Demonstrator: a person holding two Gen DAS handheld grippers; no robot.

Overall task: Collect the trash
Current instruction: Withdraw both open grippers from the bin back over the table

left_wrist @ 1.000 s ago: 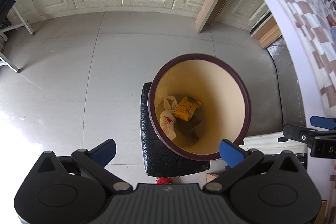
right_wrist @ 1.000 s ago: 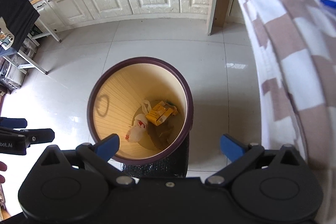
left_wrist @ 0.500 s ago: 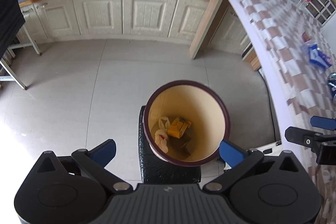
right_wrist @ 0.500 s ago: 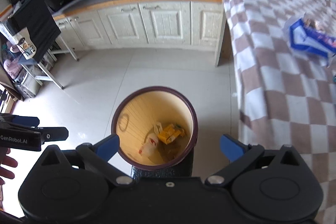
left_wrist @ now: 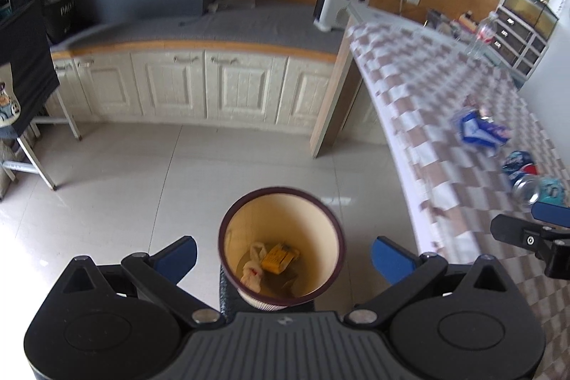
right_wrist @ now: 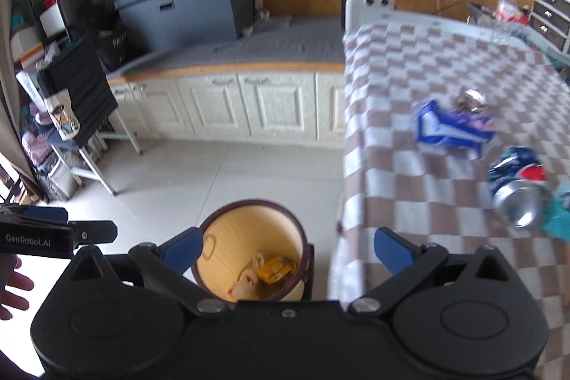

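Observation:
A round bin with a dark purple rim (left_wrist: pixel 281 193) (right_wrist: pixel 249 203) stands on the floor beside the checkered table (left_wrist: pixel 420 116) (right_wrist: pixel 420 66). Inside lie a yellow packet (left_wrist: pixel 278 257) (right_wrist: pixel 272 267) and a white crumpled bag (left_wrist: pixel 251 271) (right_wrist: pixel 242 284). On the table lie a blue wrapper (left_wrist: pixel 477 130) (right_wrist: pixel 452 127), a crushed blue can (left_wrist: pixel 522 166) (right_wrist: pixel 518 168) and a silver can (right_wrist: pixel 520 203). My left gripper (left_wrist: pixel 281 253) is open and empty above the bin. My right gripper (right_wrist: pixel 286 250) is open and empty, between bin and table edge.
White cabinets (left_wrist: pixel 213 84) under a grey counter (left_wrist: pixel 249 24) run along the far wall. A white appliance (left_wrist: pixel 338 4) stands at the table's far end. A folding stand (left_wrist: pixel 28 88) is at the left. A clear bottle (right_wrist: pixel 506 9) stands at the table's far right.
Both grippers have risen and tilted up away from the bin. The bin looks smaller and lower, and the table with its trash has come into view.

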